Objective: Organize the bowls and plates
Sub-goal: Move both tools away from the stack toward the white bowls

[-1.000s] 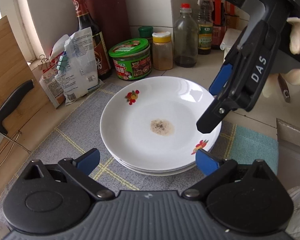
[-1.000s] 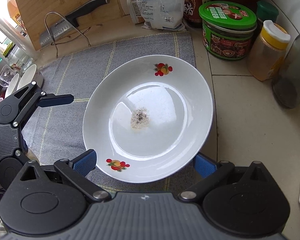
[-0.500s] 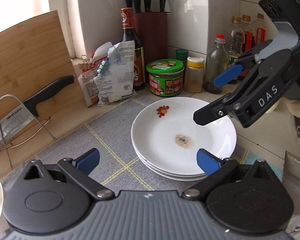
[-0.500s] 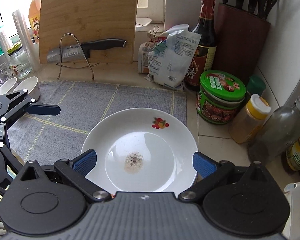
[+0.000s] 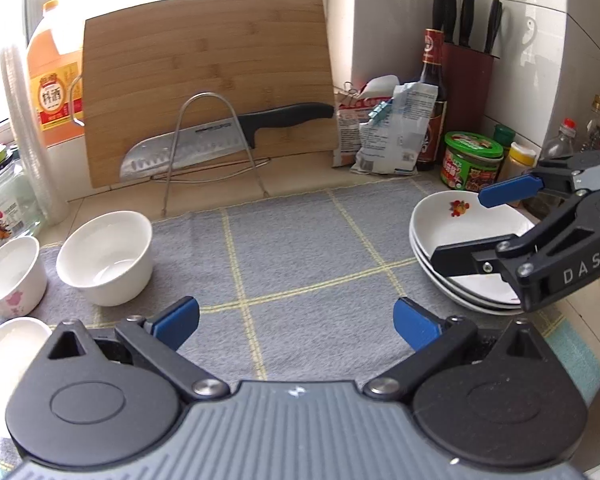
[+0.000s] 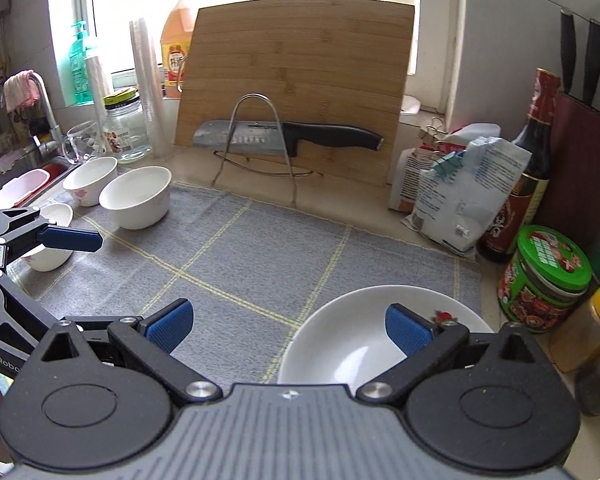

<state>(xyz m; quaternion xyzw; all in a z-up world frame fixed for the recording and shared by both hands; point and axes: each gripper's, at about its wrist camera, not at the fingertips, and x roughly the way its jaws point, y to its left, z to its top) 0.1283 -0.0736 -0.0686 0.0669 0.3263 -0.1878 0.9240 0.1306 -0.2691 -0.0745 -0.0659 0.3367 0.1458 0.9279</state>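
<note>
Stack of white floral plates (image 5: 460, 236) done; your left gripper (image 5: 296, 320) and right gripper (image 6: 288, 326) both spread, empty. Next: gather loose white ceramic bowls (image 5: 106, 256).

The left gripper (image 5: 296, 322) points forward, level, its blue-padded fingers spread wide with nothing between them. The right gripper (image 6: 288, 326) sits beside it, likewise level, wide apart and empty.

Your stack of white plates (image 5: 460, 236), fruit-printed, sits on the mat's right edge, while three white bowls (image 5: 106, 258) stand upright at its far left.
</note>
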